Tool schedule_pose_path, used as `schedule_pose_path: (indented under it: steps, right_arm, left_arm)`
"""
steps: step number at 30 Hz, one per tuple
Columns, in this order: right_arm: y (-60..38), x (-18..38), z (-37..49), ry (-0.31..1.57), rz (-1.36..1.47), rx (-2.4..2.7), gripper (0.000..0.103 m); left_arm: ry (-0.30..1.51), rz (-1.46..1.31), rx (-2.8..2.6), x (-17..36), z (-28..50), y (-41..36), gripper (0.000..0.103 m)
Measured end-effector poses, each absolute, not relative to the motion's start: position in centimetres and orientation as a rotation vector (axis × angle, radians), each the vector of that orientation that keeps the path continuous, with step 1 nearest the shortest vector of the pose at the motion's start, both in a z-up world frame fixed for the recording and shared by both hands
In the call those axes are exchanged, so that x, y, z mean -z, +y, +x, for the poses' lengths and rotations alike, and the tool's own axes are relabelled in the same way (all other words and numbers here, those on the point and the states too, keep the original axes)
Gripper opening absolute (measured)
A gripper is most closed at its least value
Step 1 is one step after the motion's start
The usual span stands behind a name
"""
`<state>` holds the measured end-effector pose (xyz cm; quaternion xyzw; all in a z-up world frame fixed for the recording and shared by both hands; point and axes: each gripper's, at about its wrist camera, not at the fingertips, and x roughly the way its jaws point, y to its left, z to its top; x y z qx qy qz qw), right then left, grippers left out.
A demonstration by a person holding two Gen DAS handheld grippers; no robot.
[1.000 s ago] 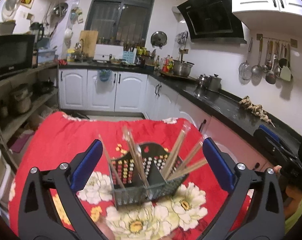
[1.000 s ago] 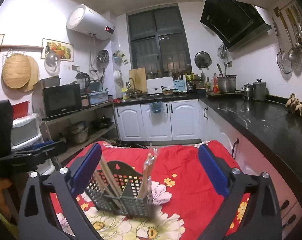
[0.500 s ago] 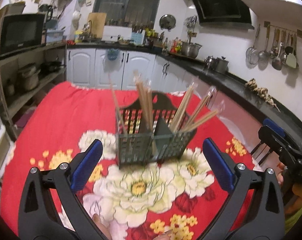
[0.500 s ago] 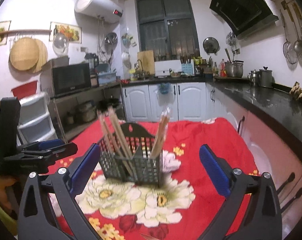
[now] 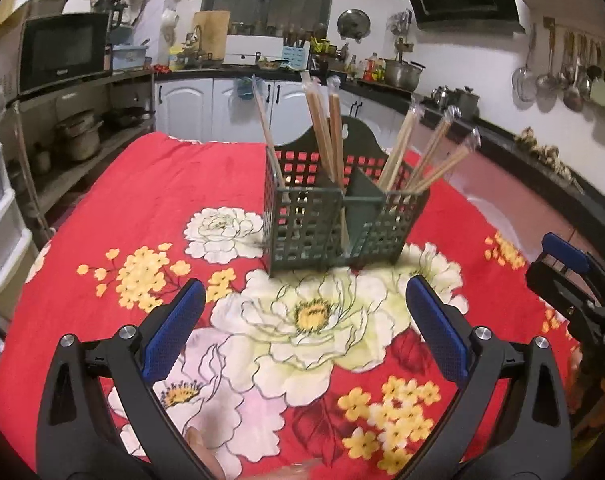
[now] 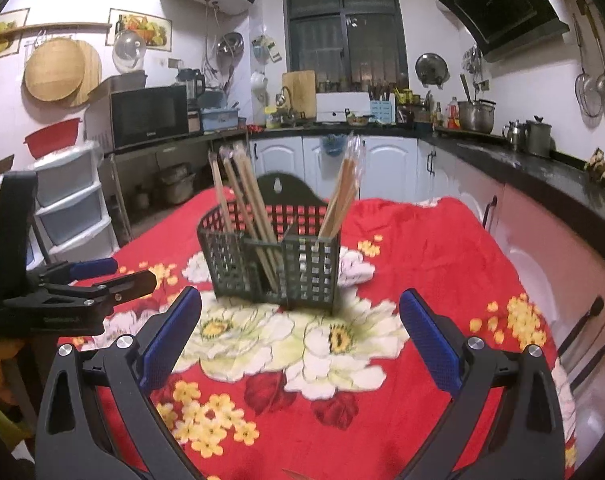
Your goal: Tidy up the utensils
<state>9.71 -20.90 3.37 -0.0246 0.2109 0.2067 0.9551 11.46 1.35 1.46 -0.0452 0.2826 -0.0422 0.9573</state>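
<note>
The left gripper and right gripper both held their fingers apart, empty. Ahead of both, between the fingertips, the green utensil basket stood on the desk, chopsticks upright inside.

The left gripper hangs with jaws wide apart and empty over the flowered red cloth; beyond it a dark green basket holds upright chopsticks.
</note>
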Motion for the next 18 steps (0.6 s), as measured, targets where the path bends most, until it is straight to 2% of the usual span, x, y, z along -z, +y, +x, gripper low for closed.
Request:
schedule_pose_path:
  steps: [7,18]
  right_arm:
    - [-21.3,-1.0,7.6,0.353,-0.063,-0.372,0.097]
    - [-22.4,-0.9,4.8,0.131,-0.044,-0.325,0.097]
  left_arm:
    - [0.493,-0.062,0.069,0.2,9.0,-0.1,0.092]
    - [0.384,-0.081,0.072,1.4,7.9,-0.6,0.092]
